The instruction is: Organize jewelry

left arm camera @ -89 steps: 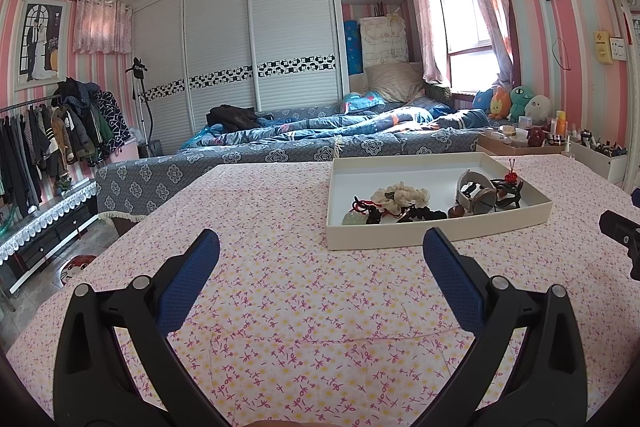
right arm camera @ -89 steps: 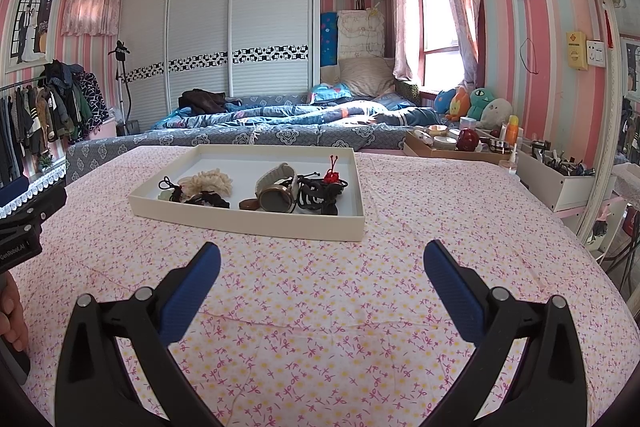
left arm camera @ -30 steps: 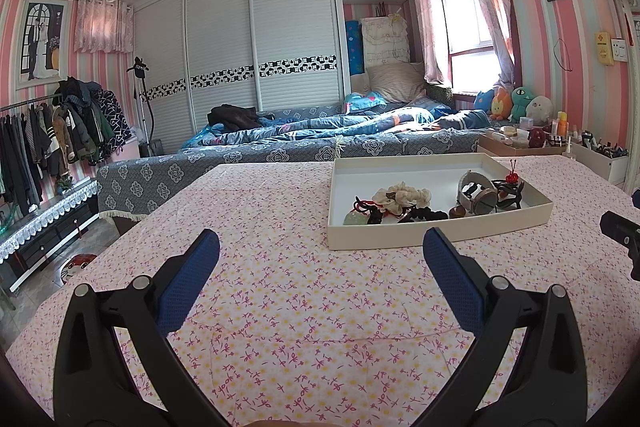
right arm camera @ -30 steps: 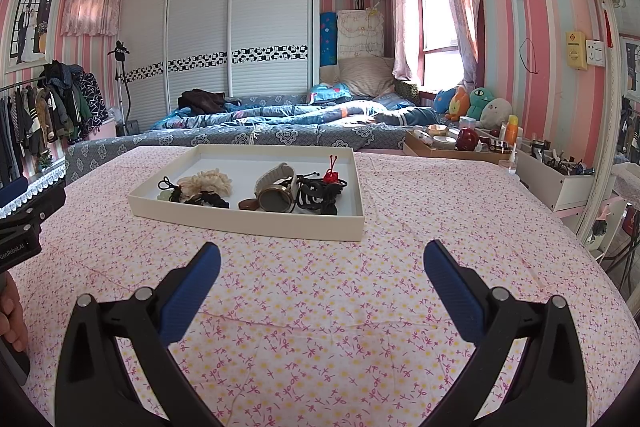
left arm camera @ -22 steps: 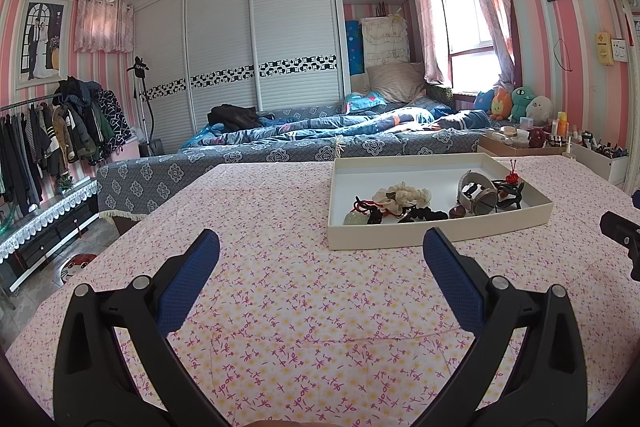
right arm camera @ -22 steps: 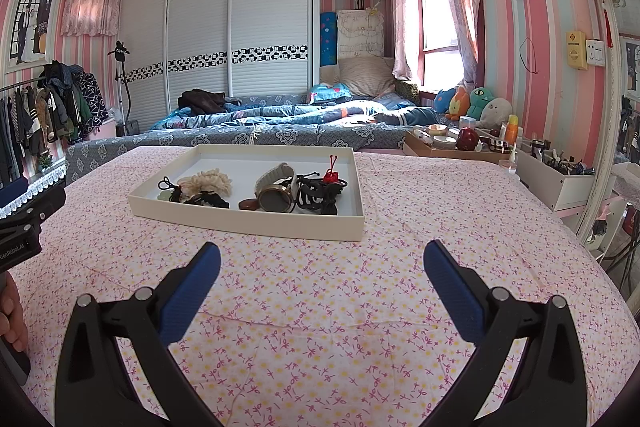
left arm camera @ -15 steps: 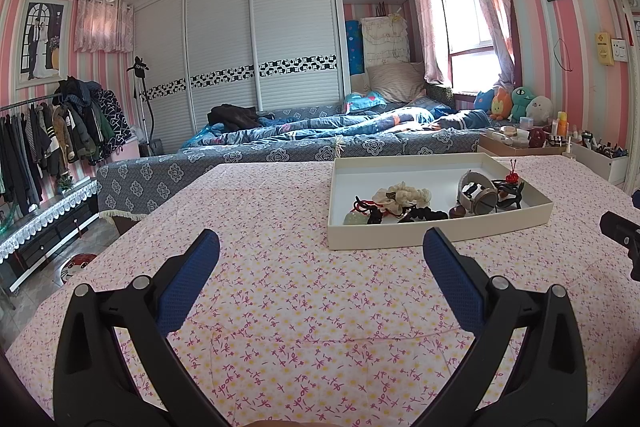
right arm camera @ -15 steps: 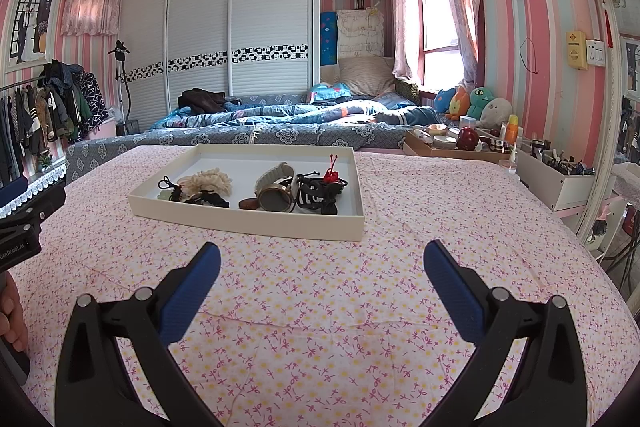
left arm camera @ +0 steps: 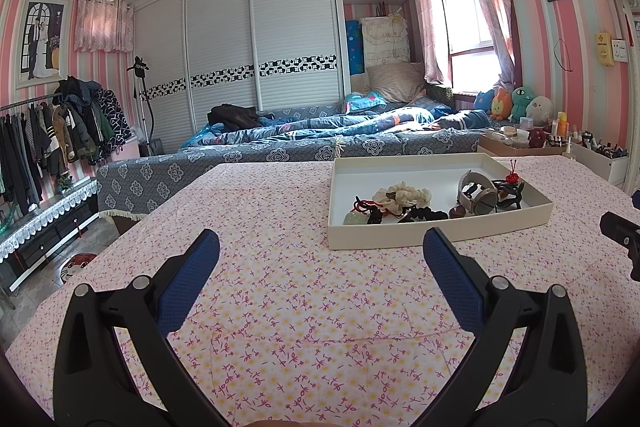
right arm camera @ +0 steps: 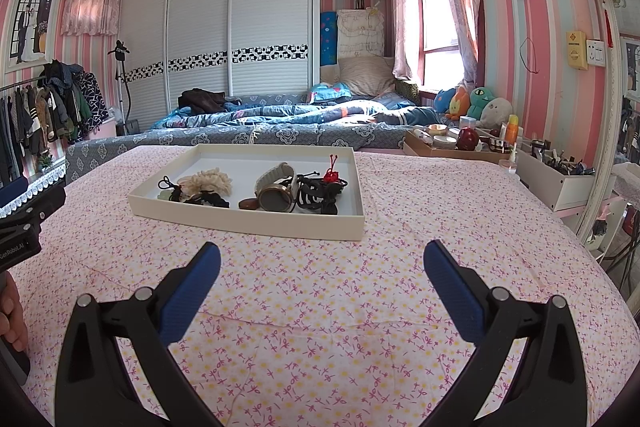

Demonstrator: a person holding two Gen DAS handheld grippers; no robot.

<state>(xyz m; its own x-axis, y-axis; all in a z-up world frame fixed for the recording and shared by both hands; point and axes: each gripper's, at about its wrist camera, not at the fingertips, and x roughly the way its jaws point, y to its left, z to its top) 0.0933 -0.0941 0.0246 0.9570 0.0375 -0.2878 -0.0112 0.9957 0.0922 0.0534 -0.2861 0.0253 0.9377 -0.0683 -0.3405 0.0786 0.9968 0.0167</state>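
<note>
A shallow white tray [left arm camera: 440, 235] [right arm camera: 248, 217] lies on a table with a pink floral cloth [left arm camera: 300, 287] [right arm camera: 320, 287]. In the tray are a cream scrunchie [left arm camera: 402, 195] [right arm camera: 208, 181], a watch with a grey strap [left arm camera: 478, 191] [right arm camera: 276, 187], black hair ties and a clip [right arm camera: 318, 197], a red knot charm [right arm camera: 331, 174], a pale green stone [left arm camera: 354, 218] and a brown bead [right arm camera: 249, 204]. My left gripper [left arm camera: 318, 255] is open and empty, short of the tray's near left corner. My right gripper [right arm camera: 320, 259] is open and empty, in front of the tray.
A bed with blue bedding [left arm camera: 320, 135] lies beyond the table. A brown tray of cosmetics [right arm camera: 452, 143] and a white organiser box [right arm camera: 560, 179] stand at the right edge. A clothes rack [left arm camera: 48, 131] stands at the left. The other gripper's body shows at each view's side [right arm camera: 24, 223].
</note>
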